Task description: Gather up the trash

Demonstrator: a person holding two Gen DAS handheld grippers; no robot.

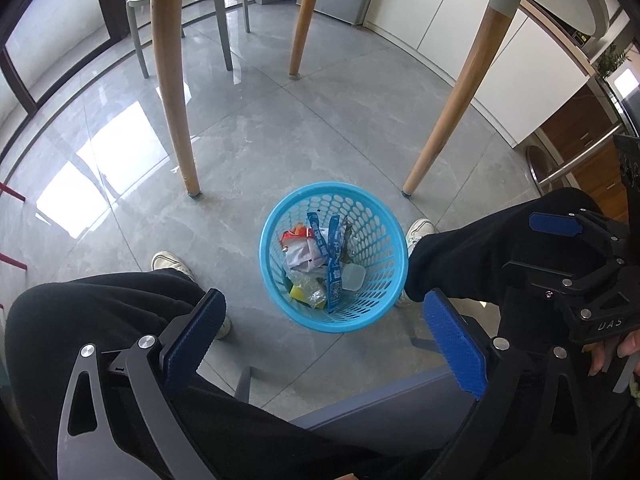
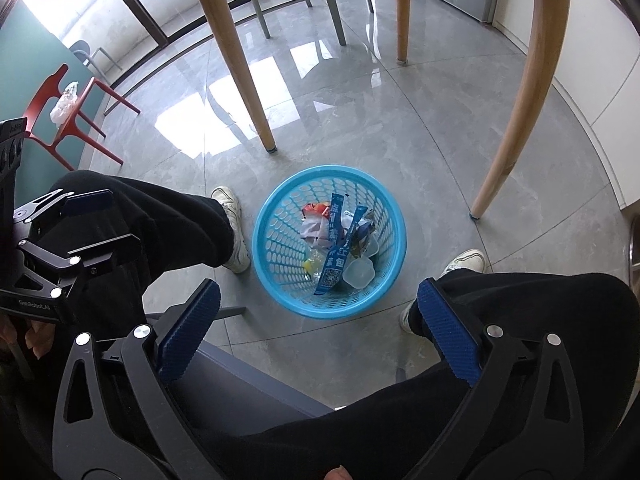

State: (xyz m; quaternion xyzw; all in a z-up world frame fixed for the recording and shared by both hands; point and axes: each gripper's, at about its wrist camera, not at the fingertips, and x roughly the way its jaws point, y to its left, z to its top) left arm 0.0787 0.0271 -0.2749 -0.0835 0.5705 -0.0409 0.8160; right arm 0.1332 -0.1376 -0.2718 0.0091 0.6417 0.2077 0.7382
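My left gripper (image 1: 326, 342) hung with its blue pads spread wide and nothing between them, and my right gripper (image 2: 318, 328) was just as slack and empty. Only the right wrist view took in the red chair (image 2: 60, 120) by the teal wall, with a crumpled clear bag (image 2: 64, 102) on its seat. Only the left wrist view caught the white cabinets (image 1: 460, 40) and the dark wood drawers (image 1: 588, 160) off to the right. Each camera also saw the other gripper from the side, its fingers apart.

The blue basket (image 1: 276, 280) stood upright on the grey tile floor (image 1: 248, 140), between my two white shoes and near the wooden table legs (image 1: 172, 92). Its wall was perforated with oval holes. Inside lay the trash: crumpled white paper (image 1: 302, 258), a red-and-orange wrapper (image 1: 296, 236), long blue printed strips (image 1: 334, 276) leaning across the pile, a clear plastic cup (image 1: 352, 278) and a bit of yellow (image 1: 298, 292) low in the heap.
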